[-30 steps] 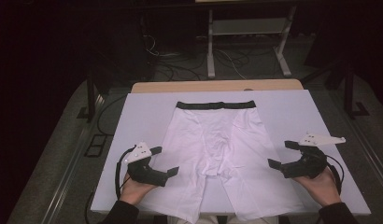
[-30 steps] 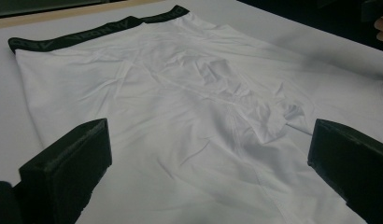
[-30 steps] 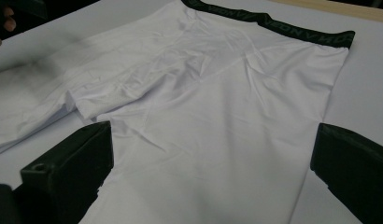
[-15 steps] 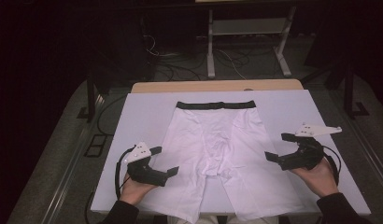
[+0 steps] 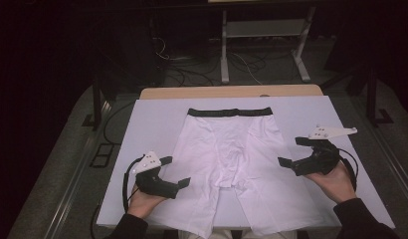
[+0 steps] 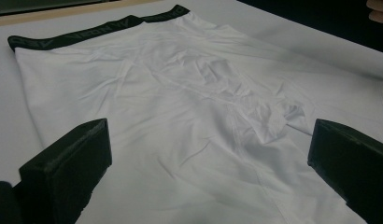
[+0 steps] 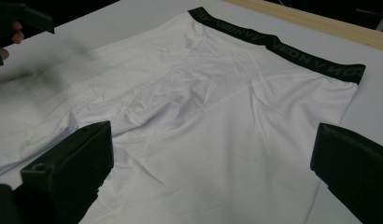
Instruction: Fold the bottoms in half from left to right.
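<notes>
Compared with a second ago, the right gripper has shifted a bit farther up the surface and sits just off the right leg hem, while the left gripper hasn't really budged from its spot at the left leg. Both sets of jaws are spread wide with nothing between them, and you can see that clearly in each gripper view, white cloth showing in the gap.

The white shorts lie flat in the middle of the surface, black waistband at the far edge, legs pointing toward the person. There's some rumpling around the crotch seam, otherwise it's pretty smooth.

Handling-wise I'd guess this thing is light, thin and floppy, so it'll sag and bunch the moment it's lifted from one point. Not fragile, but a bit slick on that surface, so it could slide instead of folding. My take: pinch at the outer edges, either leg hems or the waistband corners where the elastic gives something thicker to bite, and lift both sides together.
</notes>
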Available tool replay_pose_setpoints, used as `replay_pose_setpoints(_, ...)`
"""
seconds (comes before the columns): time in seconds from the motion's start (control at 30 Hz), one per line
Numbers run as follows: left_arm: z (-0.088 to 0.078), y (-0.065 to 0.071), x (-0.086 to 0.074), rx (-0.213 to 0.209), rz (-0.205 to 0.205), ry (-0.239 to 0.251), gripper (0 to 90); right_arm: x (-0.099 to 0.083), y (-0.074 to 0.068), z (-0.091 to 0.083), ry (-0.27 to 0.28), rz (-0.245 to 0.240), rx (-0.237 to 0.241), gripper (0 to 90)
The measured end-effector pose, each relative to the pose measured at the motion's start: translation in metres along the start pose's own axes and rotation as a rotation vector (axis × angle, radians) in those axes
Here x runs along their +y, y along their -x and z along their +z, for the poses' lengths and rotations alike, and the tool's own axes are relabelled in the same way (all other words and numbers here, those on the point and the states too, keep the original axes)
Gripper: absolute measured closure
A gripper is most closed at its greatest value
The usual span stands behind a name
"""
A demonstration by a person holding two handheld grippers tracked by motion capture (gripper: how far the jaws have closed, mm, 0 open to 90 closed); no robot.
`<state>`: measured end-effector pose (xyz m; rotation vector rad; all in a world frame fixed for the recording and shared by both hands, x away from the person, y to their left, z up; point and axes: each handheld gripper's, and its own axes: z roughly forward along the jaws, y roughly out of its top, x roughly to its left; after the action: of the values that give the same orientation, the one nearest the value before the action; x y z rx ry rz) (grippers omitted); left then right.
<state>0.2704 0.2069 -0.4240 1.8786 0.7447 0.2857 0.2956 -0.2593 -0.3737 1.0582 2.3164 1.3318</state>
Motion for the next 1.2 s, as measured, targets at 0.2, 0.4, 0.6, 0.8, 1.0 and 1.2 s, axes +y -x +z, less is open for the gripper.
replay_pose_setpoints(0.2,0.0,0.0,0.0,-0.001,0.0,-0.001,0.0,0.009,-0.001,0.002,0.001,-0.014,0.004,0.0)
replay_pose_setpoints(0.4,0.0,0.0,0.0,-0.002,0.0,-0.001,0.0,0.021,-0.002,0.005,0.003,-0.029,0.012,0.0)
replay_pose_setpoints(0.6,0.001,0.0,0.0,-0.003,0.001,-0.002,0.0,0.03,-0.001,0.011,0.0,-0.042,0.016,0.0)
replay_pose_setpoints(0.8,0.001,-0.001,0.0,-0.003,0.001,-0.002,0.0,0.039,-0.002,0.017,-0.005,-0.052,0.021,0.0)
replay_pose_setpoints(1.0,0.001,-0.002,0.0,-0.002,0.0,-0.003,0.0,0.045,-0.001,0.023,-0.008,-0.057,0.023,0.0)
replay_pose_setpoints(1.2,0.001,-0.002,0.0,-0.003,0.0,-0.004,0.0,0.049,0.001,0.03,-0.01,-0.054,0.027,0.0)
